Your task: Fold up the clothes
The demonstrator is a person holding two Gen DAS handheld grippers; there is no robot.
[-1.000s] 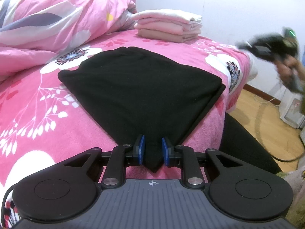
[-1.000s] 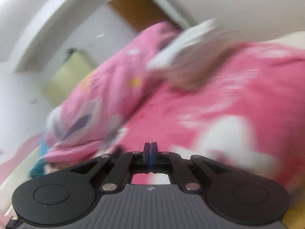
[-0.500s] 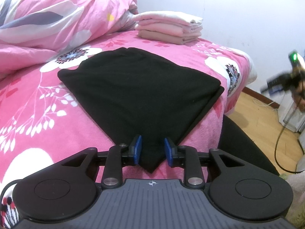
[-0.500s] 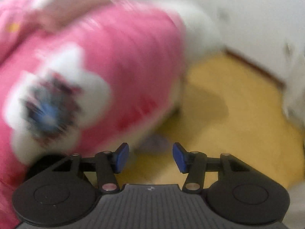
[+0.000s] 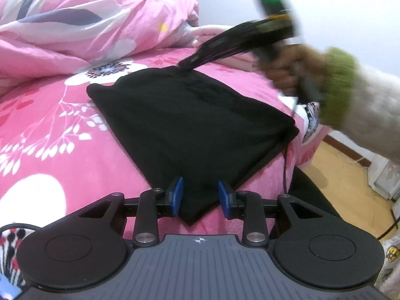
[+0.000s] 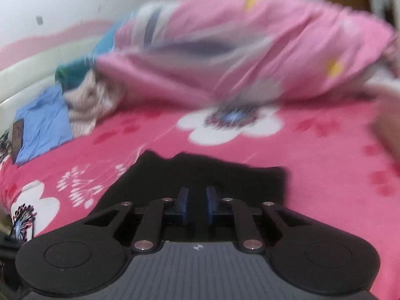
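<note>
The left gripper sits at the near corner of the black garment, its blue pads having just eased apart; the corner lies between them, but they look clear of the cloth rather than pinching it. Across the cloth, the right gripper has come down at the far corner. From its own camera (badly blurred), the right gripper shows jaws just narrowed to a small gap over black fabric; whether they grip it I cannot tell. The garment lies flat, already folded, stretching diagonally away from the left gripper toward the right, so each tool has its own corner. Underneath is the pink flowered bedspread, a rumpled quilt behind, and wooden floor to the right.
</note>
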